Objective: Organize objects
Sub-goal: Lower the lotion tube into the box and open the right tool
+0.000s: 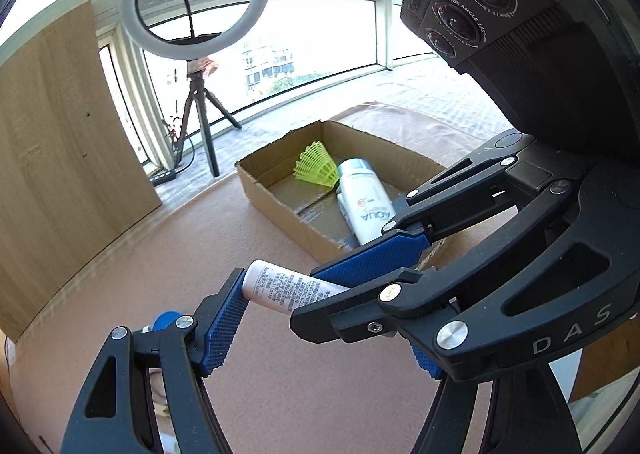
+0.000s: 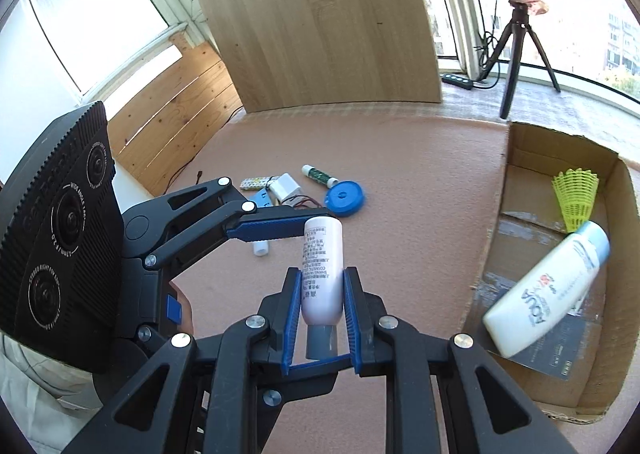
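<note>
Tube point(image 2: 322, 270): pinched by its lower body in the right gripper point(image 2: 322, 314), cap toward the wrist, carried above the mat beside the box point(image 2: 496, 189), likely for dropping in. Left gripper point(image 2: 280, 230): spread wide, empty, alongside.

Right gripper point(image 2: 322, 296): jaws clamped on a held item, pointing toward 12 o'clock. Left gripper point(image 2: 298, 222): jaws spread wide, empty, at its 10 o'clock.

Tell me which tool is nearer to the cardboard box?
Right. The right tool, holding the small tube, is beside the cardboard box; the left tool is farther away.
</note>
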Demonstrator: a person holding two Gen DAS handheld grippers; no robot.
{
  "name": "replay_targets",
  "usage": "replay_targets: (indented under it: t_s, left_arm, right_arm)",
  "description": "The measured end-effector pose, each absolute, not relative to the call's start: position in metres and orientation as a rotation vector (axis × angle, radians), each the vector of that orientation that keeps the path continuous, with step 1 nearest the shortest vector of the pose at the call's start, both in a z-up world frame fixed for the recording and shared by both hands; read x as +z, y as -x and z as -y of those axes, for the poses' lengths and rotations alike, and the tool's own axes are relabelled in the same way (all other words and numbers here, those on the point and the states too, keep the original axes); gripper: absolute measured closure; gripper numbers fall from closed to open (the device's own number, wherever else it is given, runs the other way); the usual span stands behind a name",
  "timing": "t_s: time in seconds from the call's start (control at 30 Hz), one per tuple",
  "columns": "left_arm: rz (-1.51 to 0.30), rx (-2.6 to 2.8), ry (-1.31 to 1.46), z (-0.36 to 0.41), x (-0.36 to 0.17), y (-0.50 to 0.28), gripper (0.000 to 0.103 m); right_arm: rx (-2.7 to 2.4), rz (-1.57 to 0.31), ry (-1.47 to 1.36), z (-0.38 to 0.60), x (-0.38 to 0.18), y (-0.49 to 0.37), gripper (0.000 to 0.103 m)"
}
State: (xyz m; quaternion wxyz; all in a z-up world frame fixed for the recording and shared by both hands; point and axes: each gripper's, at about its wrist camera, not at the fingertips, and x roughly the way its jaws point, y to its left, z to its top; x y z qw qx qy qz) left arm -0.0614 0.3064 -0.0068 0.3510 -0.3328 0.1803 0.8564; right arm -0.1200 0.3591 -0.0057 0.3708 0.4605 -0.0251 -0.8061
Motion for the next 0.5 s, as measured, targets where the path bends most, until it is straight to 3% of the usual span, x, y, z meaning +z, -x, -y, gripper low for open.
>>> replay_targets:
  t_s: [0.23,0.5]
  left_arm:
    - [-0.521,2.118,0.83,-0.406,-0.009,0.081,0.027]
    - [-0.56,2.066,0.863,-0.454,-0.018,0.094,0.027]
  right_arm:
    - [-2.161,0.148,-1.192,-0.449,-0.009,0.141,0.084]
    - [-2.178,0.208,-1.195,-0.493,-0.021,0.158,0.084]
